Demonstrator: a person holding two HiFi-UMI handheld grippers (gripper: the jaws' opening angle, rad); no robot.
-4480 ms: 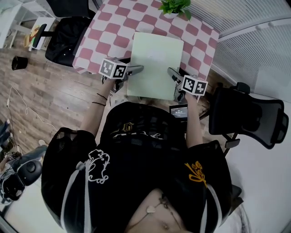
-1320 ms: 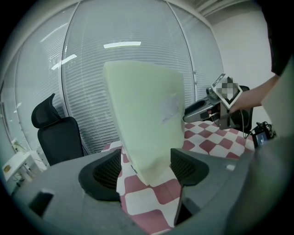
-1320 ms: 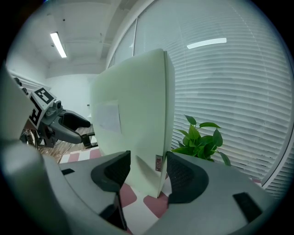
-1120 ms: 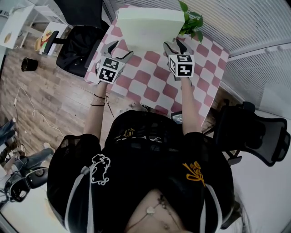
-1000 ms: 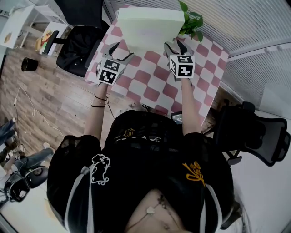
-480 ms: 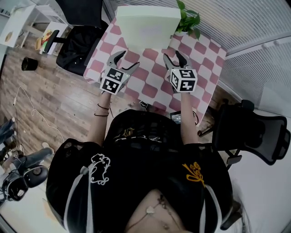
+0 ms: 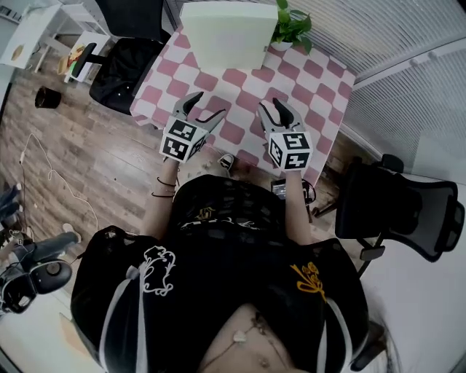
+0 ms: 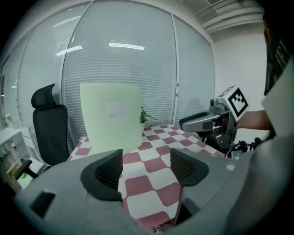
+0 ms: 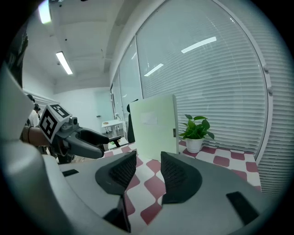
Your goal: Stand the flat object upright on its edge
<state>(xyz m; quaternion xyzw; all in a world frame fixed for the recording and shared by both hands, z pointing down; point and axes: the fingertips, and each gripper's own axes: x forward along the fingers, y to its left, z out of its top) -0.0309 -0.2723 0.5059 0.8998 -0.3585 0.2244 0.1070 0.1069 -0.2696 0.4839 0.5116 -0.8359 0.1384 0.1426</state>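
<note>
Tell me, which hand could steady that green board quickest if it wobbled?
Left, probably. Both grippers are off the upright green board, but the left gripper stands wider open, while the right gripper has just been closing on nothing, and the potted plant crowds its side.

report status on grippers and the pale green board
Left gripper open, empty. Right gripper open, empty, jaws just been closing. Pale green flat board upright on its edge on pink checked table. Small potted plant beside it, nothing blocking.
</note>
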